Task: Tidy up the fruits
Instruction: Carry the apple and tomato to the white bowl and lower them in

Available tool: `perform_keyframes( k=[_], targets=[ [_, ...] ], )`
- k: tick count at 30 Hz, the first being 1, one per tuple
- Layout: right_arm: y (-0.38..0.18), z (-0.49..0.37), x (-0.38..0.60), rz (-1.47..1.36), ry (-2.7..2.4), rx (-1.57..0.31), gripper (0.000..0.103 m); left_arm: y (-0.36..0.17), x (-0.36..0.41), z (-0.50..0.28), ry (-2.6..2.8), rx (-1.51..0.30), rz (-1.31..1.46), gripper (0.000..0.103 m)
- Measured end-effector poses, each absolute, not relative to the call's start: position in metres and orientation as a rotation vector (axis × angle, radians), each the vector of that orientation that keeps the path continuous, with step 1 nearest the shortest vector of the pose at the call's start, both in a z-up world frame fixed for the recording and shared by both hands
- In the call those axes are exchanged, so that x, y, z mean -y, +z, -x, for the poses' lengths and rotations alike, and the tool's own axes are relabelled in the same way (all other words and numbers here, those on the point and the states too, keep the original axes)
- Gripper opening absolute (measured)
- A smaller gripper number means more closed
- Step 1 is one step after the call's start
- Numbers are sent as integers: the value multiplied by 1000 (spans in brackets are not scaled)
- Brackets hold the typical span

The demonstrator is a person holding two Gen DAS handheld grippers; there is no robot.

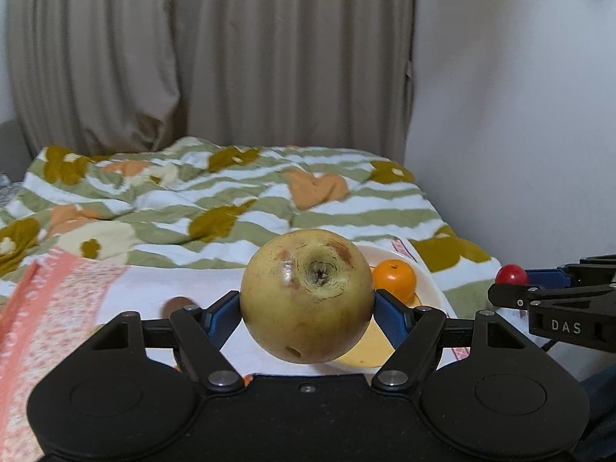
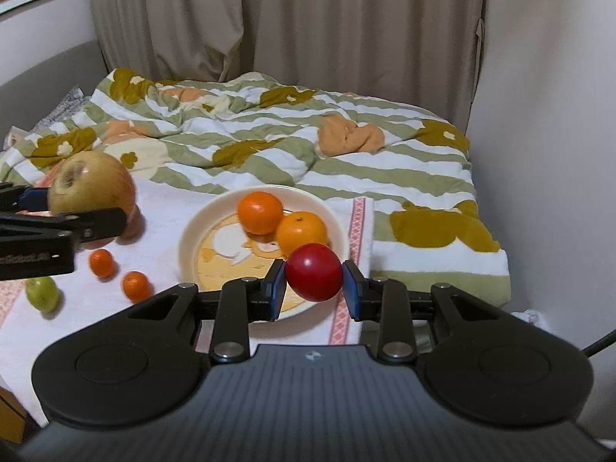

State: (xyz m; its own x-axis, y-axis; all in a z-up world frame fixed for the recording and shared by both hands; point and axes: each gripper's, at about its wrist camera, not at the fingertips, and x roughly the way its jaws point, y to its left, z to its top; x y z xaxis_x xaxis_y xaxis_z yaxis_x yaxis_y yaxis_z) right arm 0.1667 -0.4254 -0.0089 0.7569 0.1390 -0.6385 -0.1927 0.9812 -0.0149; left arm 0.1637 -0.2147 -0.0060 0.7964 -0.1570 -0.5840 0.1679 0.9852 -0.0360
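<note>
My left gripper [image 1: 307, 308] is shut on a large yellow-green apple [image 1: 307, 295] and holds it above the white cloth, left of the plate; the apple also shows in the right wrist view [image 2: 90, 184]. My right gripper [image 2: 314, 283] is shut on a small red fruit [image 2: 314, 271] above the near right rim of the cream plate [image 2: 192, 231]. Two oranges [image 2: 260, 212] [image 2: 301, 233] lie on the plate. Two small tangerines [image 2: 102, 263] [image 2: 135, 285] and a small green fruit [image 2: 42, 293] lie on the cloth left of the plate.
The white cloth [image 2: 161, 208] with pink borders covers the near part of a bed with a green striped blanket [image 2: 269, 146]. A wall [image 2: 546, 115] is close on the right and curtains hang behind. A brown round thing [image 1: 178, 304] lies on the cloth.
</note>
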Motion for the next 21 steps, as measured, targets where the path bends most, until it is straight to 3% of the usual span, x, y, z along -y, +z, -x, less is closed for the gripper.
perform_keyframes(
  k=[21],
  targets=[
    [-58,-236,431,3,108,-799,47,-82,253,-263,-304,-786,-144,78]
  ],
)
